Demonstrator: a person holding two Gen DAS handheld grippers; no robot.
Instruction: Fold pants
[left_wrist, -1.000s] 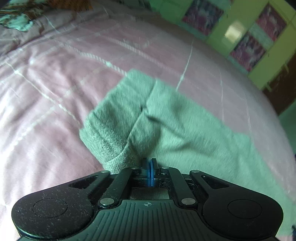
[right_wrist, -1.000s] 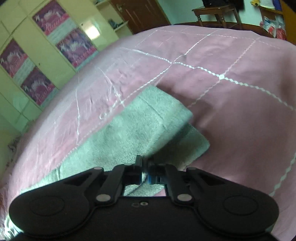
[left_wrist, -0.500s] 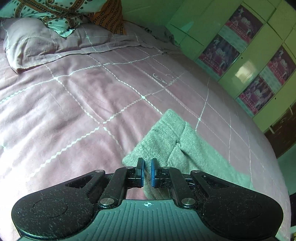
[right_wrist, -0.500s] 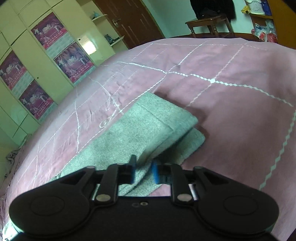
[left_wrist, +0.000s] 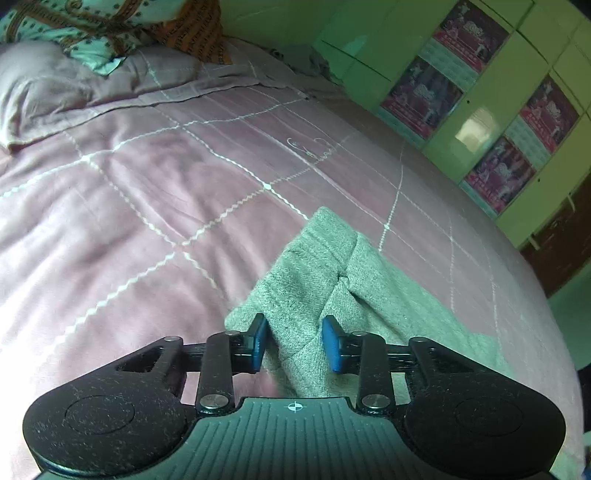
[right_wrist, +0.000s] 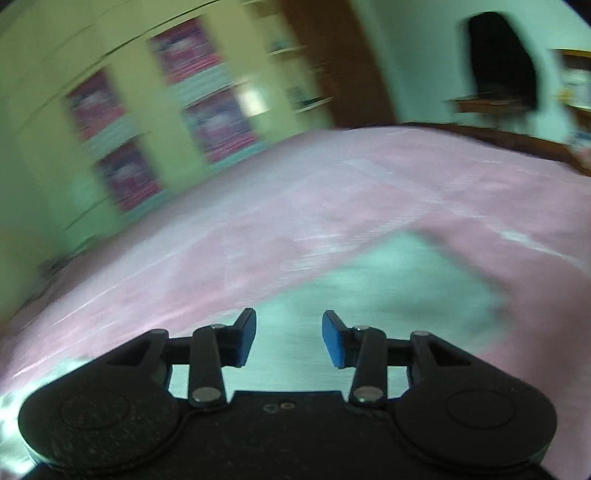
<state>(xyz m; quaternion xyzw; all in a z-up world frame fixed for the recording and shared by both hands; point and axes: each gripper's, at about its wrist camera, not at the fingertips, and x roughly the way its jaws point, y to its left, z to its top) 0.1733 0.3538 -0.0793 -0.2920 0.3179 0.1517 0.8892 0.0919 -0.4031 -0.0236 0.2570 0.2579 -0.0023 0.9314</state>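
Note:
The grey-green pants (left_wrist: 332, 280) lie folded on the pink bedspread (left_wrist: 147, 192). In the left wrist view the folded end with two stacked layers points away from me. My left gripper (left_wrist: 294, 343) is open, its blue pads either side of the near edge of the pants, above the cloth. In the right wrist view the picture is blurred; the pants (right_wrist: 388, 288) show as a pale green patch on the bedspread (right_wrist: 258, 221). My right gripper (right_wrist: 289, 338) is open and empty, over the pants.
A pink pillow (left_wrist: 55, 99) and patterned cloths (left_wrist: 110, 33) lie at the head of the bed. Green wardrobe doors with posters (left_wrist: 480, 92) stand beyond the bed. A dark door (right_wrist: 351, 66) and a wooden table (right_wrist: 491, 103) are far off.
Both grippers have opened and let go of the pants. They have pulled back and risen. The right one is swinging fast, so its view is blurred.

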